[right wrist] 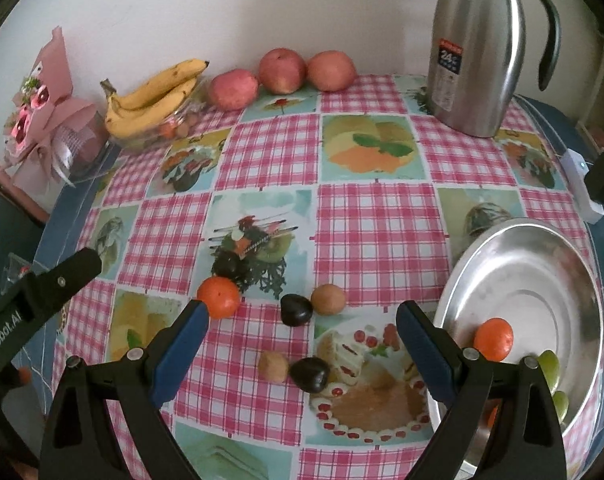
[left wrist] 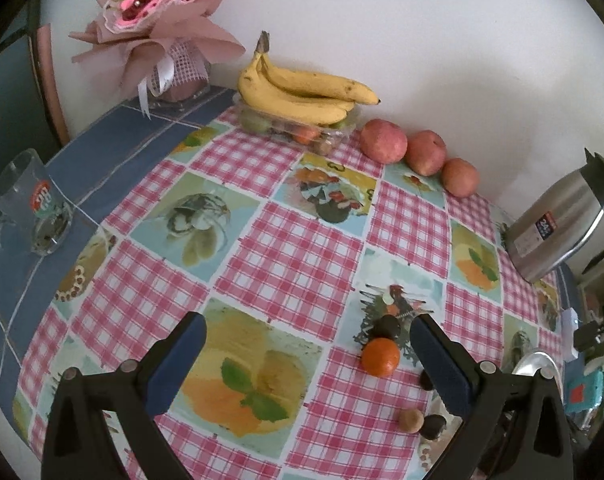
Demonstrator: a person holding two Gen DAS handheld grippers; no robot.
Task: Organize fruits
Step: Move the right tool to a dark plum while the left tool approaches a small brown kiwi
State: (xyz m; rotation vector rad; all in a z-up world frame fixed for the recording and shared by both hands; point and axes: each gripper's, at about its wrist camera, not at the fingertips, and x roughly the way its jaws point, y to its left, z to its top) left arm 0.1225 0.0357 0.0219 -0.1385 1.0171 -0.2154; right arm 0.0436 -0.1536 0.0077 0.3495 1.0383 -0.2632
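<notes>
Checked tablecloth [right wrist: 381, 232] (white wall [right wrist: 262, 8] behind)

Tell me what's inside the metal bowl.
In the metal bowl lie one orange and some green grapes. The right tool, open, covers part of the bowl's near side, so anything else there is hidden.

A steel flask [right wrist: 477, 48], wrapped bouquet [left wrist: 154, 20] and drinking glass [left wrist: 30, 204] stand apart.

Tangerine [right wrist: 493, 339] in basin [right wrist: 541, 248] (right)
</notes>
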